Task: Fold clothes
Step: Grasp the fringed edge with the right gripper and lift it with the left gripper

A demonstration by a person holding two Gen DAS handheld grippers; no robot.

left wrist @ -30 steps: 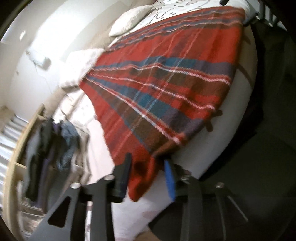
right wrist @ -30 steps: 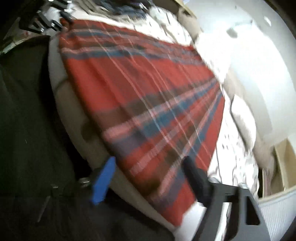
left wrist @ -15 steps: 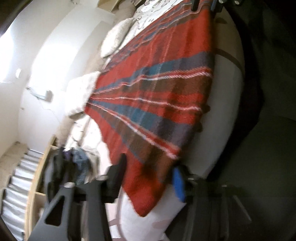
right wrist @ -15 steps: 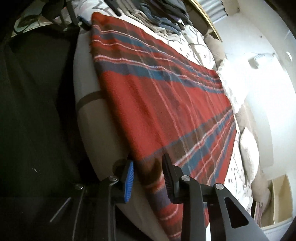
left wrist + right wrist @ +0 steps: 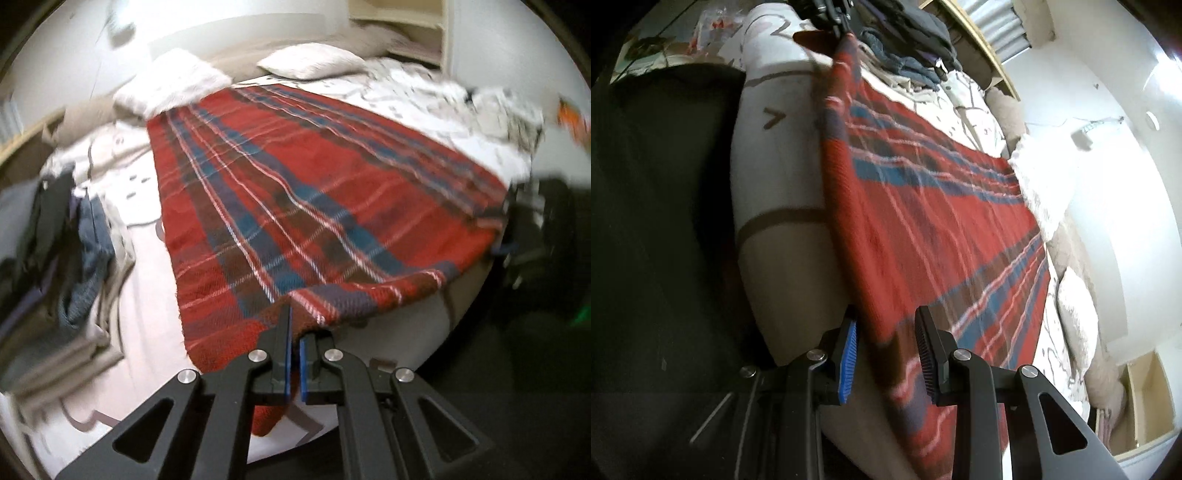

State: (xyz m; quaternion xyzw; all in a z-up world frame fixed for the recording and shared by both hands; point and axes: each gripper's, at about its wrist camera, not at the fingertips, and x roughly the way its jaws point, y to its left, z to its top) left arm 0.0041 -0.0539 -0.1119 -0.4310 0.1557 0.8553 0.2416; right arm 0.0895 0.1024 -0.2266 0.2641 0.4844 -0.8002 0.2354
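Note:
A red plaid blanket with blue and white stripes lies spread flat over the bed. My left gripper is shut on its near corner, which rises from the mattress into a small peak between the blue pads. In the right wrist view the same blanket runs along the bed's side. My right gripper has its jaws partway closed on the blanket's other near edge, and cloth fills the gap from pad to pad. The left gripper shows small at the top of that view, holding the far corner.
A heap of dark and denim clothes sits on the bed left of the blanket. Two white pillows lie at the head. A white patterned sheet covers the mattress. Dark floor runs along the bed's near side.
My left gripper closed on the blanket's corner, lifted it and rolled upright. My right gripper narrowed from wide open around the blanket's edge and moved a little along it.

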